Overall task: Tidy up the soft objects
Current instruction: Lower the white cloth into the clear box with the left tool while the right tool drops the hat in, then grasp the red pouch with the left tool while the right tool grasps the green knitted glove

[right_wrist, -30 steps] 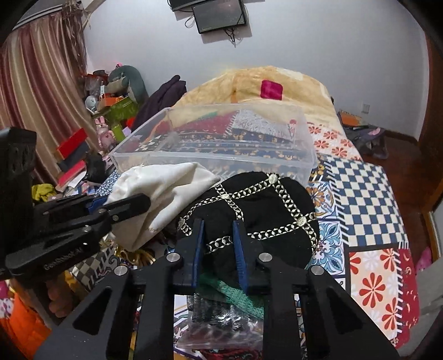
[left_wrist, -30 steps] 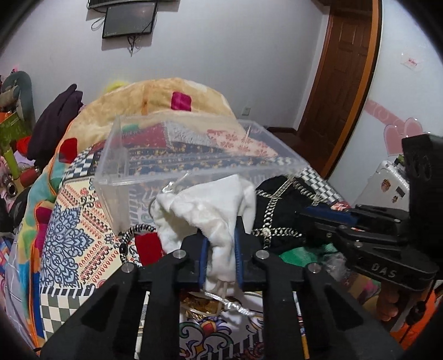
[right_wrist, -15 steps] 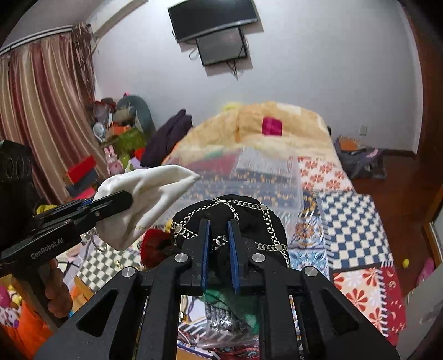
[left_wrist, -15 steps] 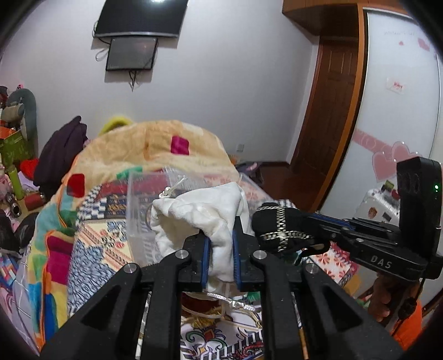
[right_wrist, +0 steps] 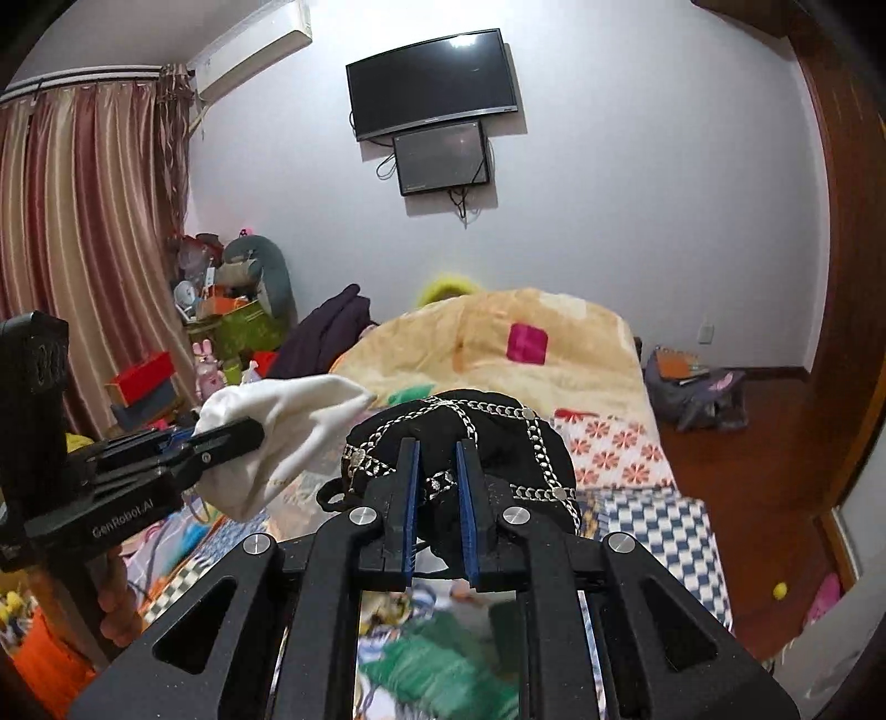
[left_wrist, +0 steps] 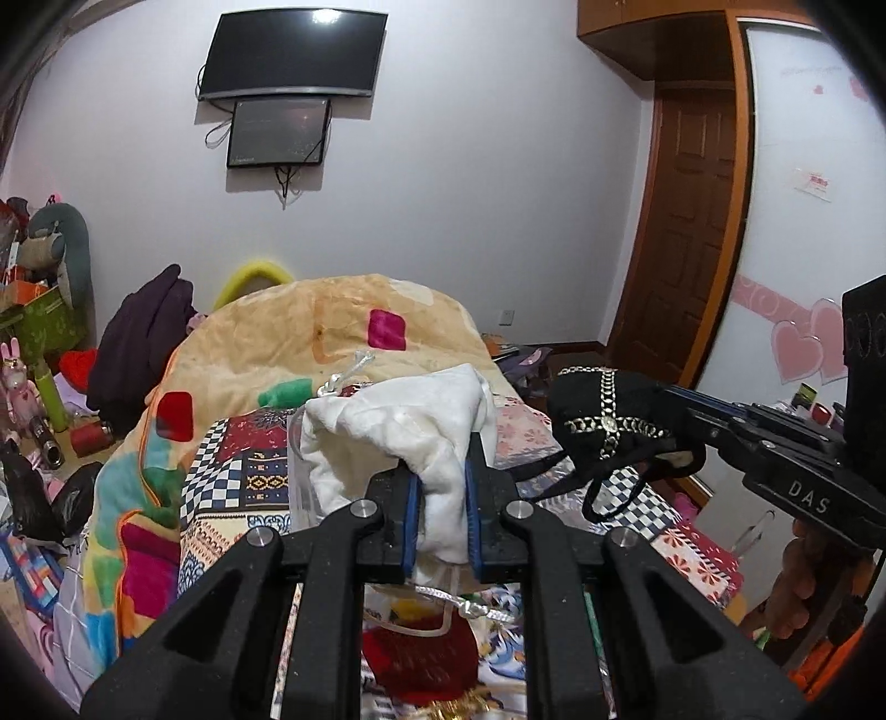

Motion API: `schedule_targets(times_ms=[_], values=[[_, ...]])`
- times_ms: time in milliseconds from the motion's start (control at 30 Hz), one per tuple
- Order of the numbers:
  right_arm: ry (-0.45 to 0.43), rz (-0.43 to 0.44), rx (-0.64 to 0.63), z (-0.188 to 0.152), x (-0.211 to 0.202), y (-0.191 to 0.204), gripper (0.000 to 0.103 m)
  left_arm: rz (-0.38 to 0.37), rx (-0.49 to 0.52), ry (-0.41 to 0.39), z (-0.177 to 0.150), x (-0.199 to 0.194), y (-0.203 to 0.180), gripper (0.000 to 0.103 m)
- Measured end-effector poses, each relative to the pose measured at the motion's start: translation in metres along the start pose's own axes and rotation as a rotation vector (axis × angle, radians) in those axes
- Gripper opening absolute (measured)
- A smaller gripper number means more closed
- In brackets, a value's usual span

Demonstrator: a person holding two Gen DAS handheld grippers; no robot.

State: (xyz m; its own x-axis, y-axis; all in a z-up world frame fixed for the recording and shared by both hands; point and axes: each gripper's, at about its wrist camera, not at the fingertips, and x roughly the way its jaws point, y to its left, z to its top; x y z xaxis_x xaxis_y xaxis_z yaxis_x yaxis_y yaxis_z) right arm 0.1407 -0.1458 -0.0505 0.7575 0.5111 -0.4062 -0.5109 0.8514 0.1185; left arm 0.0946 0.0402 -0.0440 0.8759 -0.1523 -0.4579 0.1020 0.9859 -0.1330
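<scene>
Left gripper (left_wrist: pixel 440 518) clenches the white plush cloth (left_wrist: pixel 410 432) mid-frame; right gripper (right_wrist: pixel 437 501) clenches the chain-trimmed black fabric cap (right_wrist: pixel 476 443) alongside, right of it.

A wall-mounted TV (left_wrist: pixel 292 52) is hanging straight ahead above a smaller screen (left_wrist: pixel 277 132), a wooden door (left_wrist: pixel 692 232) standing rightward (curtains (right_wrist: pixel 83 249) leftward).

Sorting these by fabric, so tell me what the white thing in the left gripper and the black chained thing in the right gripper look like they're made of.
White pouch: looks like soft plush or fleece, matte and fuzzy, bunching in thick folds in the left gripper; a silvery cord hangs below it.

Black bag: seems a dark matte velvety fabric, crossed by shiny metal-look chain with round studs. The right gripper pinches it and it sags softly.
</scene>
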Motion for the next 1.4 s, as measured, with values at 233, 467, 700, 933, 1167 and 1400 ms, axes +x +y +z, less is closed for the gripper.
schedule_targets(times_ms=[233,467,700,933,1167,1400], values=[[0.039,-0.036,-0.001,0.004,0.04,-0.005,0.012,0.046,-0.012,0.079,0.005,0.049,0.014,0.013],[0.124,-0.048,-0.009,-0.001,0.073,-0.012,0.012,0.049,-0.044,0.197,-0.005,0.097,0.024,0.013],[0.26,-0.05,-0.009,-0.022,0.105,-0.018,0.012,0.041,-0.014,0.283,-0.018,0.122,0.018,0.013],[0.336,-0.04,-0.011,-0.03,0.112,-0.02,0.016,0.031,0.007,0.347,-0.026,0.132,0.012,0.021],[0.331,-0.04,-0.043,-0.027,0.097,-0.016,0.025,0.014,-0.028,0.336,-0.027,0.117,0.014,0.044],[0.225,-0.063,-0.034,-0.02,0.048,-0.02,0.048,0.029,-0.024,0.222,-0.019,0.068,0.008,0.057]])
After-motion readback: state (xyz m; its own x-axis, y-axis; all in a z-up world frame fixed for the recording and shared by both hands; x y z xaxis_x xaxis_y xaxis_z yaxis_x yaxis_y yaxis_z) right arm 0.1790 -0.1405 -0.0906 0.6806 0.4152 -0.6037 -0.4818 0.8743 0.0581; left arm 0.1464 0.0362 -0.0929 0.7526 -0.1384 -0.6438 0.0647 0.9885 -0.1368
